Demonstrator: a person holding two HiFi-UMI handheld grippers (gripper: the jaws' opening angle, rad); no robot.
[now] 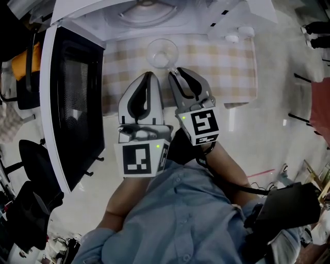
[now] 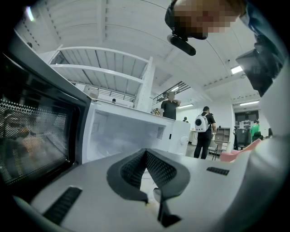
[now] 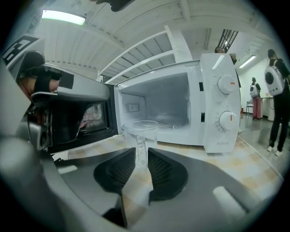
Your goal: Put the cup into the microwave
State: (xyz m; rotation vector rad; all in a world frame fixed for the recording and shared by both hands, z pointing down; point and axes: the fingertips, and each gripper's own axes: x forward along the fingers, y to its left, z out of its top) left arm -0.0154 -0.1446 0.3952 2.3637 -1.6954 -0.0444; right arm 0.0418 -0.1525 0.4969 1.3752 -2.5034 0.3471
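Note:
A clear glass cup [image 1: 162,53] stands on the checked cloth just in front of the white microwave [image 1: 139,15], whose cavity [image 3: 158,102] is open. Its dark door [image 1: 72,103] swings out to the left. My right gripper [image 1: 176,71] reaches the cup's near side. In the right gripper view the cup [image 3: 140,131] is upright, and its handle sits in the gap between the jaws of the open right gripper [image 3: 141,152]; I cannot see the pads pressing on it. My left gripper [image 1: 150,75] is beside it, shut and empty. From the left gripper [image 2: 145,151] the view runs toward the cavity [image 2: 127,131].
The checked cloth [image 1: 221,62] ends at the table's right and front edges. The microwave's dials [image 3: 225,84] face right of the cavity. The open door [image 3: 77,118] walls off the left. People [image 2: 204,131] stand in the far background. Chairs [image 1: 31,154] are on the floor at left.

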